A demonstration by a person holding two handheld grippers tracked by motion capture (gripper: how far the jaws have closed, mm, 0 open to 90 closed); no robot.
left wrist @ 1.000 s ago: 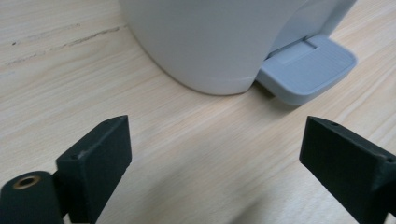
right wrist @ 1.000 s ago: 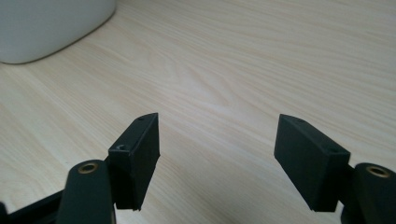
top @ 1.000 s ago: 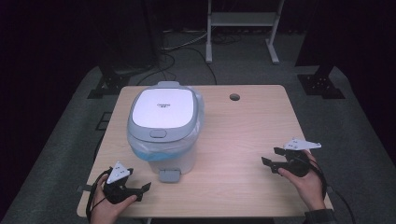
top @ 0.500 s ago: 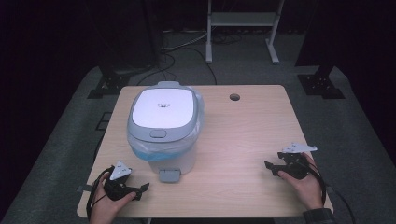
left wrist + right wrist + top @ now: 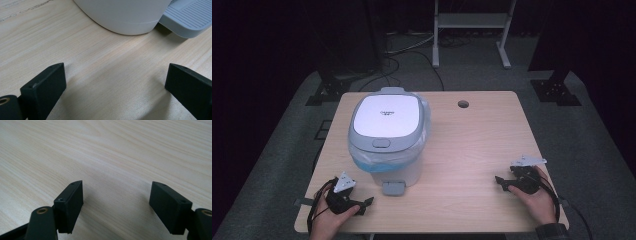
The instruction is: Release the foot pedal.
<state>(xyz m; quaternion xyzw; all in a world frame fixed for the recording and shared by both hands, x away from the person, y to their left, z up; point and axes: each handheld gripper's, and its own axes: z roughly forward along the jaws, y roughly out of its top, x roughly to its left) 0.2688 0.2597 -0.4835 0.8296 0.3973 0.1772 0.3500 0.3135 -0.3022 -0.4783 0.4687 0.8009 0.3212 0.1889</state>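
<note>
A white pedal bin (image 5: 387, 130) with a grey-rimmed lid and a blue liner stands on the left half of the wooden table (image 5: 472, 150). Its grey pedal (image 5: 393, 188) faces the near edge. My left gripper (image 5: 366, 206) lies low at the near left corner, just left of the pedal. Its jaws have just been opening and stand open, with only bare wood between them (image 5: 115, 82). The bin's base (image 5: 122, 15) and the pedal (image 5: 187, 17) lie just ahead of it. My right gripper (image 5: 502, 184) rests near the right front edge. Its jaws have also just widened and stand open over bare wood (image 5: 116, 200).
A round cable hole (image 5: 463, 104) sits near the table's far edge. Beyond the table, a metal stand (image 5: 472, 20) and black floor bases (image 5: 557, 92) stand on grey carpet with cables. Wood stretches between the bin and the right gripper.
The right hand has sunk a little toward the tabletop and the near edge. The left hand has stayed where it was.
</note>
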